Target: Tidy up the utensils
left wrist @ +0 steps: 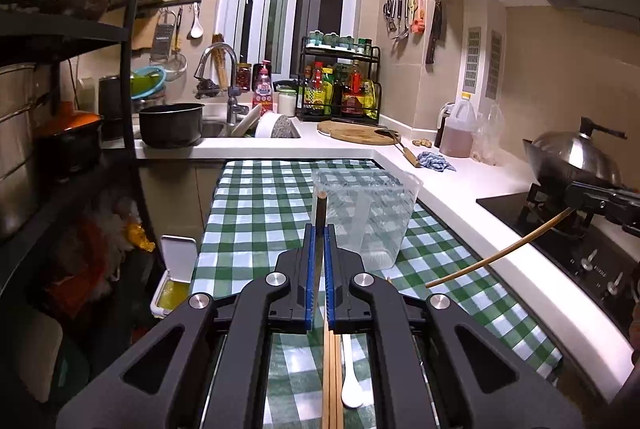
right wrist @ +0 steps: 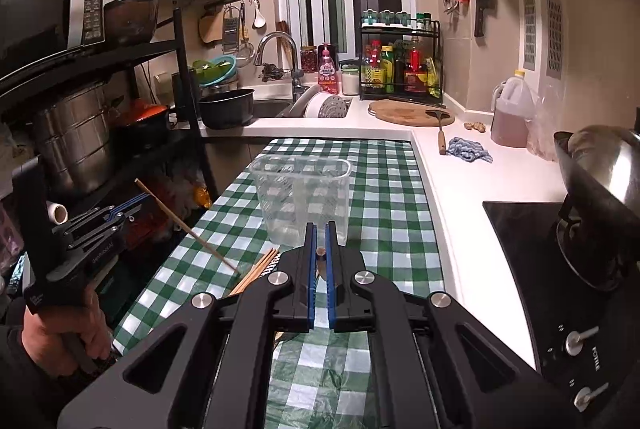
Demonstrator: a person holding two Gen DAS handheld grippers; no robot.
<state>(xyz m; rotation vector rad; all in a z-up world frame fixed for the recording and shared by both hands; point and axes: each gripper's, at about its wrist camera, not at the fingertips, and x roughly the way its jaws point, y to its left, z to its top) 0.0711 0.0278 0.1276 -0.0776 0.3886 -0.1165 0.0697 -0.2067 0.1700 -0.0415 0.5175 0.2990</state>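
Note:
A clear plastic utensil holder (left wrist: 366, 213) stands upright on the green checked tablecloth; it also shows in the right wrist view (right wrist: 302, 197). My left gripper (left wrist: 319, 229) is shut on one wooden chopstick (left wrist: 320, 207), held above the cloth just left of the holder; the same gripper (right wrist: 120, 211) and its chopstick (right wrist: 188, 229) show at the left of the right wrist view. My right gripper (right wrist: 320, 229) is shut on another chopstick (right wrist: 320, 252), seen end-on; from the left wrist view that chopstick (left wrist: 496, 255) slants down from the right gripper (left wrist: 576, 195). More chopsticks (left wrist: 332, 377) and a white spoon (left wrist: 350, 381) lie on the cloth.
A white counter (left wrist: 460, 189) borders the cloth on the right, with a stove and a lidded wok (right wrist: 600, 181). A sink, a black pot (left wrist: 170, 125) and a cutting board (right wrist: 410, 115) are at the back. A black shelf rack (right wrist: 120, 101) stands on the left.

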